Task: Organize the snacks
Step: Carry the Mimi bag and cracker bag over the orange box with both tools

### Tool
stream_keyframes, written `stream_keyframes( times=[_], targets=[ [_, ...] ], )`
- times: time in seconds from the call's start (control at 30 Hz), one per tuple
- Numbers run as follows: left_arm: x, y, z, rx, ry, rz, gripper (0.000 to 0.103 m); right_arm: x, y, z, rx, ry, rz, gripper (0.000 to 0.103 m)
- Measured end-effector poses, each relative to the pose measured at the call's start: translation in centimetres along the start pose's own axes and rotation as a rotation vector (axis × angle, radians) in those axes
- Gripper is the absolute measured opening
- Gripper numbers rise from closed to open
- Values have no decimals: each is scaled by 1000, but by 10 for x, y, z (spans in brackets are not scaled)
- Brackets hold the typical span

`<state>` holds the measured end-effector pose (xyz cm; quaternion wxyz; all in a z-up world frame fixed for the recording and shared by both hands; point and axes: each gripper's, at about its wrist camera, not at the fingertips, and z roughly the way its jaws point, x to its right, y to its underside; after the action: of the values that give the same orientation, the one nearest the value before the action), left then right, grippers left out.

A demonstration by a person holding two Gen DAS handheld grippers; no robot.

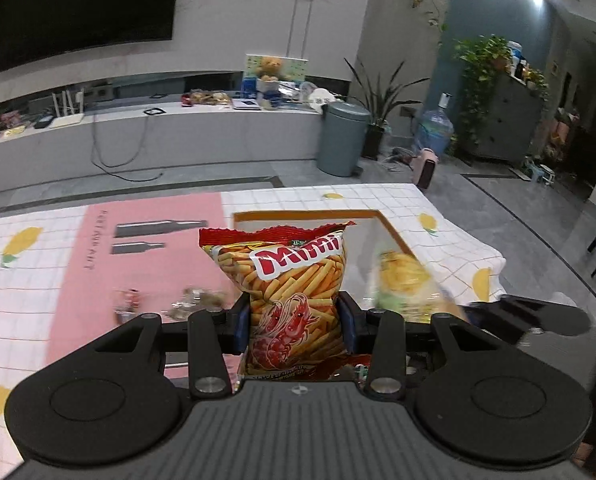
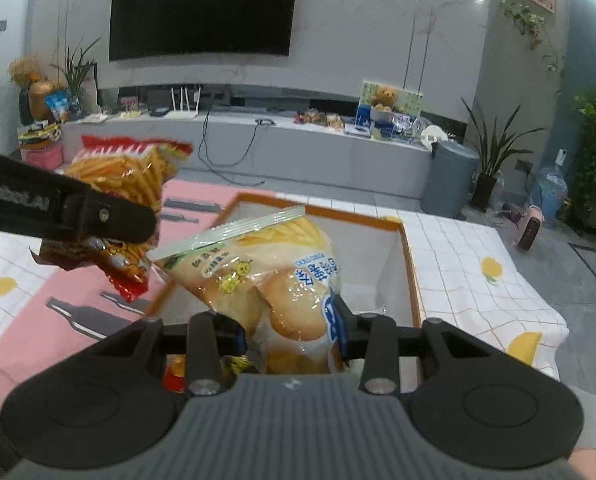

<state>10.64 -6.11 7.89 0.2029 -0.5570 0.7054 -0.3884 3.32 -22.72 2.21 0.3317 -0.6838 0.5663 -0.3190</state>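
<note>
My left gripper (image 1: 296, 326) is shut on a red and orange bag of prawn sticks (image 1: 294, 280), held upright above the table in front of the storage box (image 1: 393, 236). The same prawn stick bag (image 2: 126, 184) shows at the left of the right wrist view, clamped by the left gripper's fingers (image 2: 110, 218). My right gripper (image 2: 292, 330) is shut on a clear yellow bag of round biscuits (image 2: 266, 276), held over the white-lined, orange-rimmed box (image 2: 407, 256). That biscuit bag (image 1: 407, 280) appears blurred at the right of the left wrist view.
The table wears a white checked cloth with lemons (image 1: 22, 248) and a pink mat (image 1: 154, 256). Small wrapped snacks (image 1: 196, 300) lie on the mat, blurred. More packets (image 2: 178, 372) lie below the right gripper. Beyond the table are a grey bin (image 1: 341, 138) and a TV bench (image 1: 158, 128).
</note>
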Motion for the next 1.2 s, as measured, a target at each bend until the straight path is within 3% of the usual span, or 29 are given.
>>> stream_keyframes(
  times=[0.33,0.4,0.5,0.6,0.63,0.67,0.73,0.9,1.03,1.1,1.13,1.2],
  targets=[
    [-8,9,58,-63,38,-33,48,30,-8,91,-107,-39,58,38],
    [-11,9,65,-79,41,-36,48,37,-14,107,-162,-55,106,38],
    [-11,11,73,-101,35,-47,48,42,-23,123,-193,-12,120,37],
    [-9,13,72,-92,39,-37,48,41,-30,126,-178,-10,116,48],
    [-8,14,71,-90,35,-31,48,40,-29,123,-161,-20,126,61],
    [-6,15,70,-90,32,-26,47,41,-29,120,-144,-32,144,87],
    [-4,15,68,-87,7,-19,47,43,-28,109,-111,8,168,99],
    [-4,15,60,-99,14,-18,47,63,-11,73,-33,-86,218,98],
    [0,14,61,-114,-1,-7,47,56,14,40,-57,-260,54,98],
    [4,16,59,-110,-11,-2,47,45,29,30,-76,-328,-46,90],
    [6,17,59,-110,-15,-2,47,39,36,29,-95,-351,-74,80],
    [7,20,58,-118,-16,-14,47,42,39,31,-125,-384,46,69]
  ],
)
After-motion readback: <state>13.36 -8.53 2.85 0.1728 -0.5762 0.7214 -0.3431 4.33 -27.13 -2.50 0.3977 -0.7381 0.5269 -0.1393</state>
